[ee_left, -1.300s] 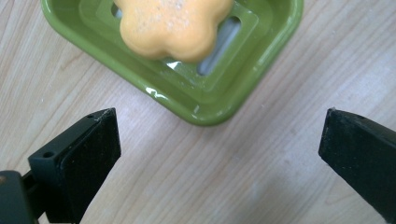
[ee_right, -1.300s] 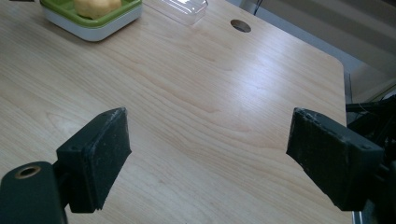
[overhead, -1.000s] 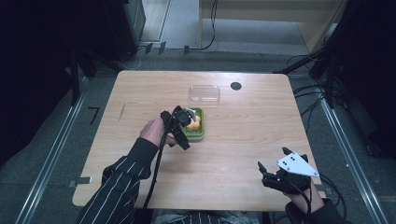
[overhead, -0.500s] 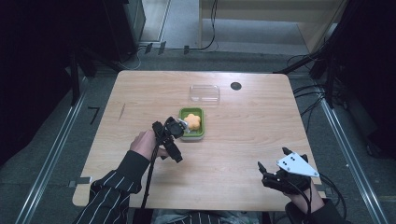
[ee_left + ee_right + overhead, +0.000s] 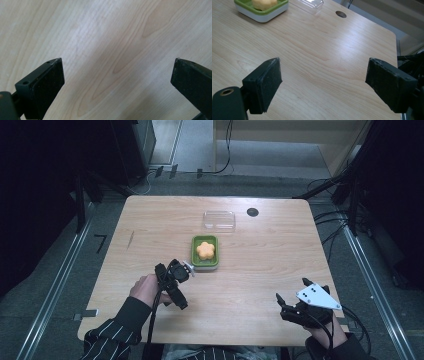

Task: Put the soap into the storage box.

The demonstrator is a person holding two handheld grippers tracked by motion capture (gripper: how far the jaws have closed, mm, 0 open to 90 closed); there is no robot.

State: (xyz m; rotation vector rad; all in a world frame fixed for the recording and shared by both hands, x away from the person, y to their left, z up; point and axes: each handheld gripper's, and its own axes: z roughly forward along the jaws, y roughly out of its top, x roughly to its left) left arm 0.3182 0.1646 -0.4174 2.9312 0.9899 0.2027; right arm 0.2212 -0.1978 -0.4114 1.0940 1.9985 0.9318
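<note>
A small green tray (image 5: 194, 256) sits mid-table with an orange flower-shaped piece (image 5: 205, 250) lying in it. My left gripper (image 5: 175, 273) hangs just near-left of the tray, tilted down at the wood; in the left gripper view its gripper (image 5: 117, 60) is open over bare tabletop. My right gripper (image 5: 292, 291) rests near the front right edge. In its own view the right gripper (image 5: 324, 60) is open and holds nothing, with the green tray (image 5: 249, 11) and the orange piece (image 5: 264, 3) far ahead at the left.
A clear plastic lid (image 5: 219, 220) lies behind the tray, and is seen again (image 5: 308, 3) in the right gripper view. A dark round hole (image 5: 252, 212) is in the tabletop at back right. Bare wood spans the table (image 5: 280, 250) between the grippers.
My left gripper has drawn back from over the green tray toward the near left, leaving the orange piece in the tray. The right gripper has not moved.
</note>
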